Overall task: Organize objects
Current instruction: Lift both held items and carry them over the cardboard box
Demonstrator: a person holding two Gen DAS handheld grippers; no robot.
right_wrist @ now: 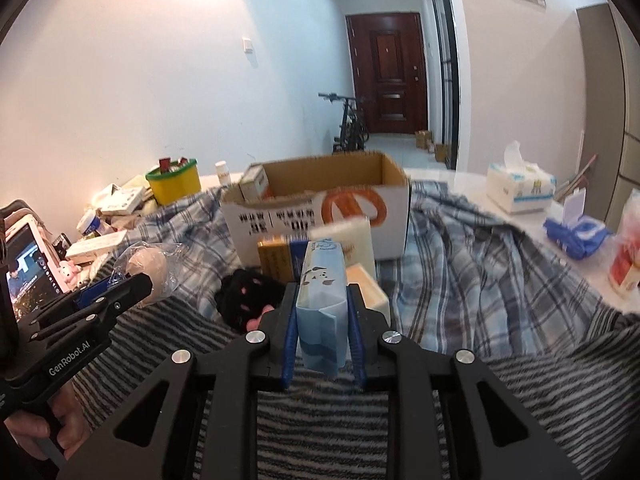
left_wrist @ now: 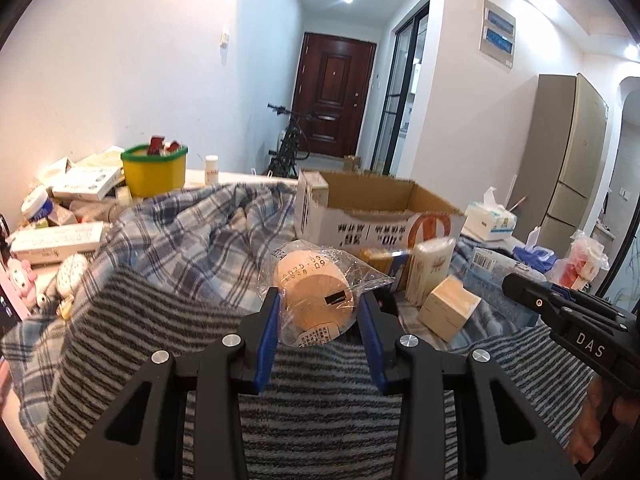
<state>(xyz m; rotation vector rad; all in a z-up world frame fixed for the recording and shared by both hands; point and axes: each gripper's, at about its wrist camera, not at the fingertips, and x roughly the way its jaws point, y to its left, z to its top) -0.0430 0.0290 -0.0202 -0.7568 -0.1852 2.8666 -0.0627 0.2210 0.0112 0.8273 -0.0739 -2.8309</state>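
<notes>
Your right gripper (right_wrist: pixel 322 330) has its fingers pinching a pale blue tissue pack (right_wrist: pixel 322 304) by its long sides, end-on and clear of the striped blanket (right_wrist: pixel 500 392) — a narrow hold that should slide between things already packed. Your left gripper (left_wrist: pixel 318 314) clamps a plastic-wrapped paper roll (left_wrist: pixel 316 292) across its width, wrapper bunched at the fingers. Both loads face the open cardboard box (right_wrist: pixel 320 204) just ahead on the plaid cloth (right_wrist: pixel 460 248), so I'd judge that's where they're headed. Loose boxes crowd its near wall — lift over them.
</notes>
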